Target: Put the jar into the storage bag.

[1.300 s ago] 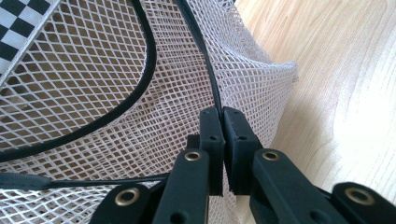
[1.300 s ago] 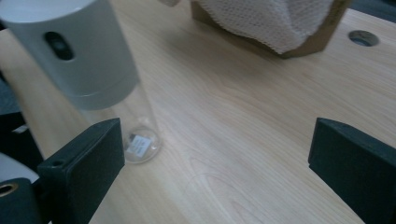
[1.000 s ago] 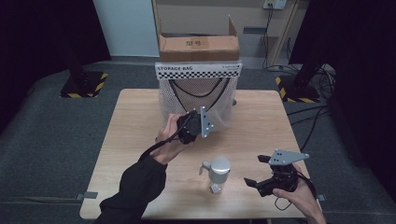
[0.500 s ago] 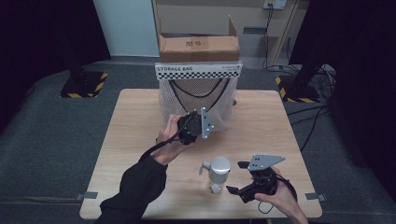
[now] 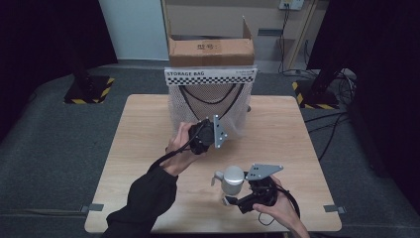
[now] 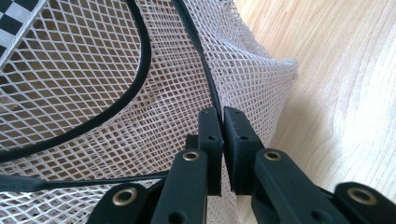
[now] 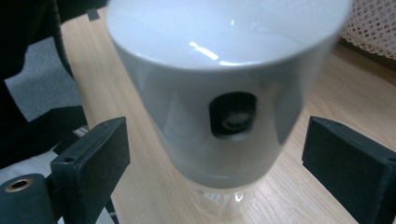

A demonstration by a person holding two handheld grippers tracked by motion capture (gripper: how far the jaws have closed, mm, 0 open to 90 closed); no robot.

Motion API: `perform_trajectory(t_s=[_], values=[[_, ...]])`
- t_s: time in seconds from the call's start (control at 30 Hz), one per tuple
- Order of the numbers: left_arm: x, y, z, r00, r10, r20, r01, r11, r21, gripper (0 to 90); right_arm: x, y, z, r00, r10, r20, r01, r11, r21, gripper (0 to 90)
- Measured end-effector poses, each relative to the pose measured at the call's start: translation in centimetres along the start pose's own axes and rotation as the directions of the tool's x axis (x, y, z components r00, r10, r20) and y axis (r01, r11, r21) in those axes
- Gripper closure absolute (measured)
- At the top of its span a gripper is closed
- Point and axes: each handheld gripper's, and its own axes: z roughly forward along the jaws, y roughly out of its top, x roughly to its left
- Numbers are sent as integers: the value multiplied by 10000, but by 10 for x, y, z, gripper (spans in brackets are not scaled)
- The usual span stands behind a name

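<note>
Since the earlier frame, the right gripper [image 5: 233, 200] has slid leftward to the one white cylindrical plastic device [image 5: 232, 179], which stands just in front of the single white mesh storage bag [image 5: 210, 106] on the light wooden table [image 5: 138, 129]. The left gripper [image 6: 222, 122] has stayed clenched on the bag's mesh and black cord [image 6: 198, 56]. The right gripper's jaws are spread, flanking the device [image 7: 224, 93] without touching. One open cardboard box [image 5: 212, 47] sits behind the bag.

Mesh bag [image 5: 210, 106] at table [image 5: 138, 144] back, cylinder [image 5: 232, 179] before it, box [image 5: 210, 47] behind.
</note>
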Motion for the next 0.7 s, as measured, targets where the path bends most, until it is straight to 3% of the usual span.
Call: perform_trajectory(t_s=[0.3,0.57,0.7], values=[[-1,-1,1,10000,43,34,-43,10000,73,856,0,-2,12,10000,-1,-24,1,9999,109,154],[-1,-2,2,10000,19,37,-19,10000,39,855,-1,-7,22,9995,-76,310,68,9997,232,284],[-1,-2,2,10000,3,20,-3,10000,42,852,-1,-8,23,9993,-161,324,154,9996,230,293]])
